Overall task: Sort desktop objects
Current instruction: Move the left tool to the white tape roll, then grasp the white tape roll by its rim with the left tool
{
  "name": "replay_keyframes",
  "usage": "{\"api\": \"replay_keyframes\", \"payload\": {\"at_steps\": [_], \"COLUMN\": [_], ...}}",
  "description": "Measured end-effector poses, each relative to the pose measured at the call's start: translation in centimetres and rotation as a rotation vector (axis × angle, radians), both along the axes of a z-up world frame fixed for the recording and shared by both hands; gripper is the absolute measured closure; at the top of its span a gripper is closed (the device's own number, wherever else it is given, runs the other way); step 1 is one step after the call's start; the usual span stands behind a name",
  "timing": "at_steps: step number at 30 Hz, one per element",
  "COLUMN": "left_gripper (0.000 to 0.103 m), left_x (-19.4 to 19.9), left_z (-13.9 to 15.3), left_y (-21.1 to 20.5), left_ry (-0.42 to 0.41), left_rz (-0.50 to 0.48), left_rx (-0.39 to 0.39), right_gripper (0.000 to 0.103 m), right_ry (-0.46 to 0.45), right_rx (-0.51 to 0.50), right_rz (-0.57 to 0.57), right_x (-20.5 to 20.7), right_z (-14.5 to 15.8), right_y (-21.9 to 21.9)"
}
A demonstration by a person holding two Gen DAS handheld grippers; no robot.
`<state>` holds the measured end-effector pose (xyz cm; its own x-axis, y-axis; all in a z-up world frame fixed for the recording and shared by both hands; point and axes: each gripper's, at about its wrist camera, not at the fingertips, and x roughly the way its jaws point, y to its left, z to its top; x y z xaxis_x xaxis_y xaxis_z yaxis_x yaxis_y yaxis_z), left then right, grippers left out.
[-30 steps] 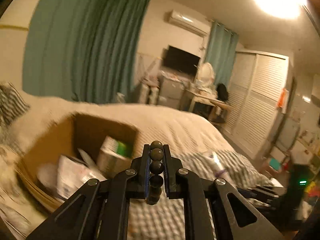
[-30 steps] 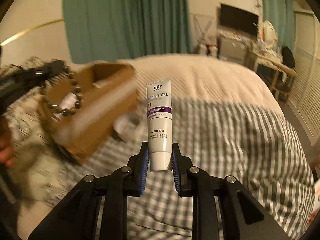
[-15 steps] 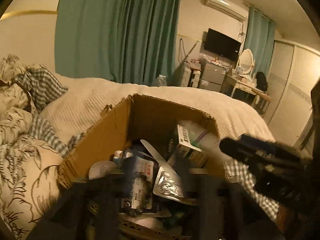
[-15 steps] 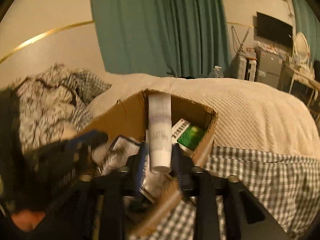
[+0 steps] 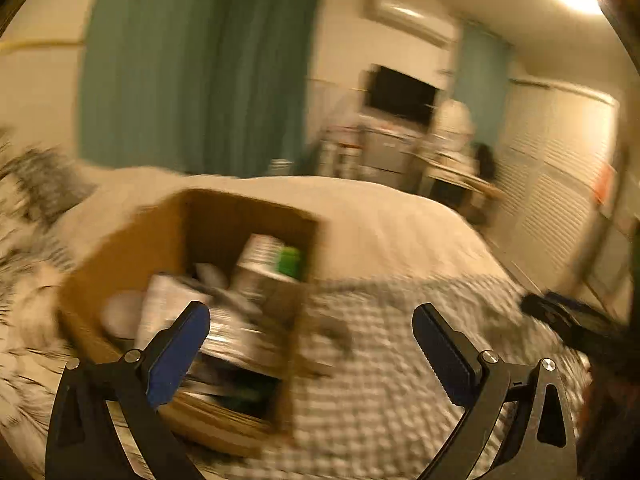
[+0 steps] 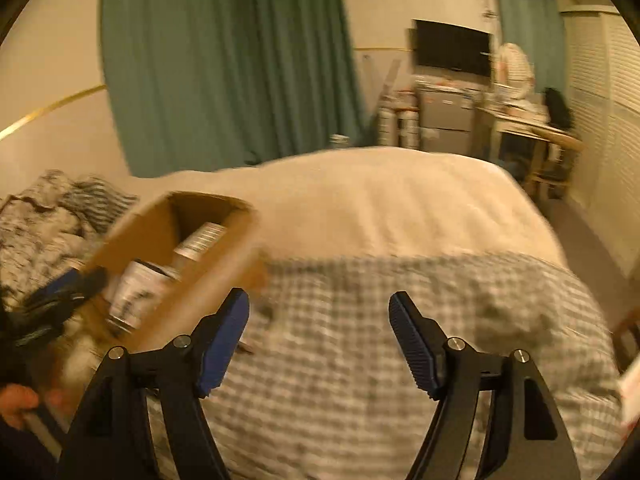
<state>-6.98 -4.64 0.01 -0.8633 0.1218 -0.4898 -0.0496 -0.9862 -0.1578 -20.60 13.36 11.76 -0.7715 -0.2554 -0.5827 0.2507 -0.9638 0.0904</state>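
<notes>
Tongs left (image 5: 311, 330) and right (image 6: 319, 312) agape, empty, cardboard box (image 5: 132, 248) beside, contents blurred, perhaps packets

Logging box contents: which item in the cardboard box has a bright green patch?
The carton leaning in the far right corner of the cardboard box; its upper corner is bright green, while the blurred items beside it look white, grey or dark.

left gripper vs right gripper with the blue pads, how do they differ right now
The left gripper has its jaws spread wider than the right gripper. The left gripper's near finger overlaps the open brown cardboard box and its contents, while the right gripper sits mostly over the grey checked blanket, with the box off to its left. Both are open, empty, black-framed with blue pads.
</notes>
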Motion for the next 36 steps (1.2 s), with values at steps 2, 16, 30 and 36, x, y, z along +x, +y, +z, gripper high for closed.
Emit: {"api": "replay_keyframes", "payload": {"at_steps": [2,16,30,36], "left_gripper": [0.000,0.000,0.000,0.025], "left_x": [0.5,-6.8,-16.2,-15.0], "left_z": [-0.6,-11.5,-17.8,-17.0], "left_y": [3.2,8.2,5.8,5.3], "left_ry": [-0.027,-0.272,-0.431,-0.377], "left_rz": [-0.030,0.275,0.372,0.263], "left_rx": [-0.037,-0.066,0.113,0.103], "right_gripper": [0.031,0.001,0.001,0.001], "right_ry": [-0.022,0.065,-0.029,-0.102], "right_rx": [-0.014,0.162,0.063,0.015], "right_rz": [-0.043,-0.095,-0.059,-0.148], "right_x": [0.5,0.0,-1.9,-2.8], "right_z": [-0.5,-6.9,-8.5,-9.5], "right_y": [3.5,5.8,7.1,8.9]}}
